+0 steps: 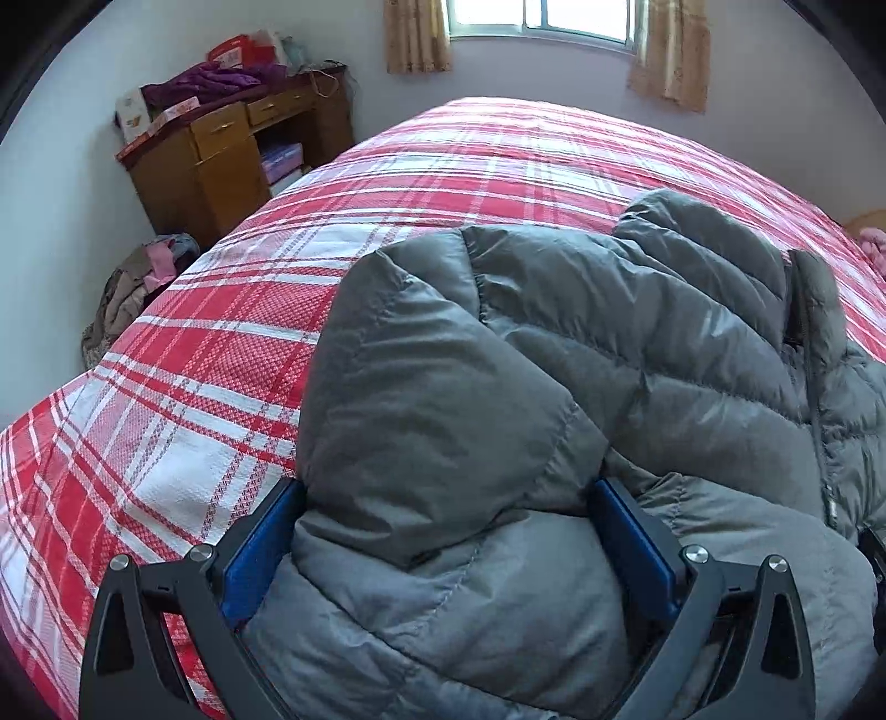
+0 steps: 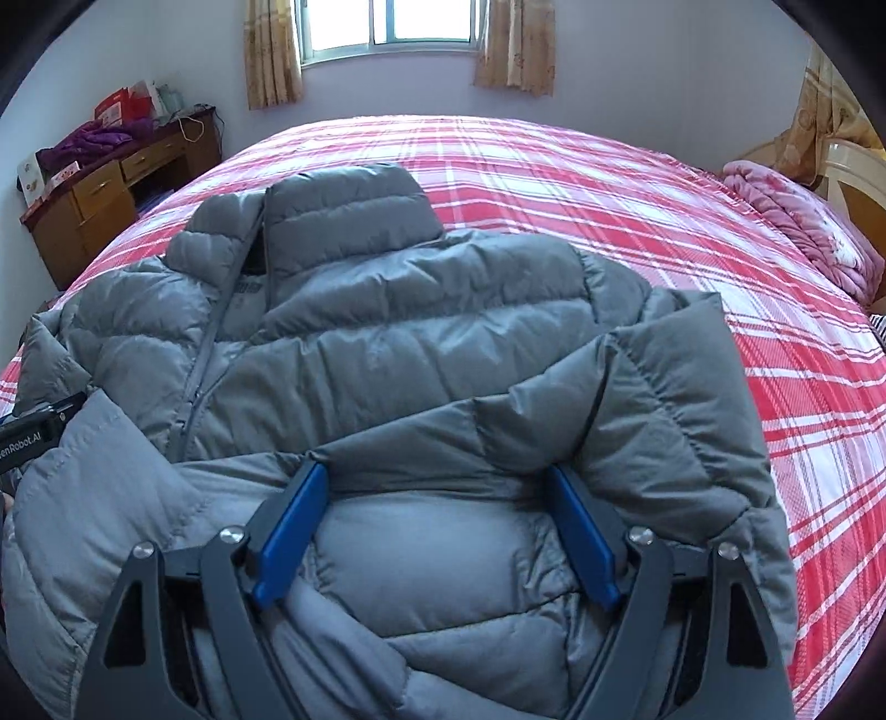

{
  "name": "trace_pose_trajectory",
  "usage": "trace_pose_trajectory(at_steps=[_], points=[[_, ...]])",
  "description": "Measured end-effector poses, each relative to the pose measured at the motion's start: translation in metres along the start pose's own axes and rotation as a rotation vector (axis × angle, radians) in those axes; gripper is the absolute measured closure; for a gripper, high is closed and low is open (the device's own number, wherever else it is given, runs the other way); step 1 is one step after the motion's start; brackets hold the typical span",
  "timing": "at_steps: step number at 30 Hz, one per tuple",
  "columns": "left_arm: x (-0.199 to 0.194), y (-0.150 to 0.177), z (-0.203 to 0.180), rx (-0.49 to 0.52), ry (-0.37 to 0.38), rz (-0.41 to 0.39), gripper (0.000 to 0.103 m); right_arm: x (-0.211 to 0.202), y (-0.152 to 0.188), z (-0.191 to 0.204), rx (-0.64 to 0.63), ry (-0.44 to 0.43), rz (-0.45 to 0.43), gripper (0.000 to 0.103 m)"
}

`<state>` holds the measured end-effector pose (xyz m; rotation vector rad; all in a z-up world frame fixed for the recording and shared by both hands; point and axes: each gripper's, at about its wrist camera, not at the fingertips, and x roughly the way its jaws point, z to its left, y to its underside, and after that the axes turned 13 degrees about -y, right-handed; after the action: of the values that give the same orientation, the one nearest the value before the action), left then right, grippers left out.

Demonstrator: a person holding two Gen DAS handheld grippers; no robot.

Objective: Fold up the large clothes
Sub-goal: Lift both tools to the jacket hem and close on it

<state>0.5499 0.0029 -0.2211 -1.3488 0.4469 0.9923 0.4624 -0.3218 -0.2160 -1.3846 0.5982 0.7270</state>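
- Grey puffer jacket [image 2: 387, 310] lies front-up on the plaid bed [image 2: 637, 183], collar towards the window [image 2: 387, 27], long axis straight ahead of me.
- Left gripper [image 1: 448, 531] straddles folded padding at the jacket's near left; jaws wide, grip unclear.
- Right gripper [image 2: 437, 520] likewise, near right.

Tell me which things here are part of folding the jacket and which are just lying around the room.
Part of the job:
grey puffer jacket
left gripper
right gripper
bed it lies on

Just lying about:
pink blanket
desk
purple garment on the desk
clothes pile by the wall
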Motion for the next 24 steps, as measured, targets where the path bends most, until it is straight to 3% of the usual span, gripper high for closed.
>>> trace_pose_trajectory(at_steps=[3,7,10,12,17,20,24], points=[[-0.021,-0.007,0.009,0.015,-0.031,-0.006,0.001,-0.001,-0.001,0.000,0.004,-0.020,0.013,0.015],[-0.067,-0.042,0.011,0.044,0.026,-0.122,0.001,-0.016,-0.013,-0.005,-0.004,-0.084,0.042,0.013],[-0.071,-0.079,0.001,0.049,0.089,-0.123,0.001,-0.029,-0.042,-0.013,0.037,-0.127,0.003,0.006],[-0.060,-0.109,-0.012,0.045,0.094,-0.114,0.001,-0.029,-0.067,-0.017,0.066,-0.139,-0.015,0.001],[-0.017,-0.170,-0.049,0.032,0.085,-0.032,0.001,0.005,-0.129,-0.036,0.129,-0.118,-0.018,0.000],[0.002,-0.191,-0.062,0.014,0.156,0.006,0.001,0.030,-0.159,-0.054,0.226,-0.127,-0.004,0.000],[0.035,-0.201,-0.094,0.060,0.155,0.061,0.001,0.062,-0.188,-0.057,0.257,-0.151,0.060,0.000]])
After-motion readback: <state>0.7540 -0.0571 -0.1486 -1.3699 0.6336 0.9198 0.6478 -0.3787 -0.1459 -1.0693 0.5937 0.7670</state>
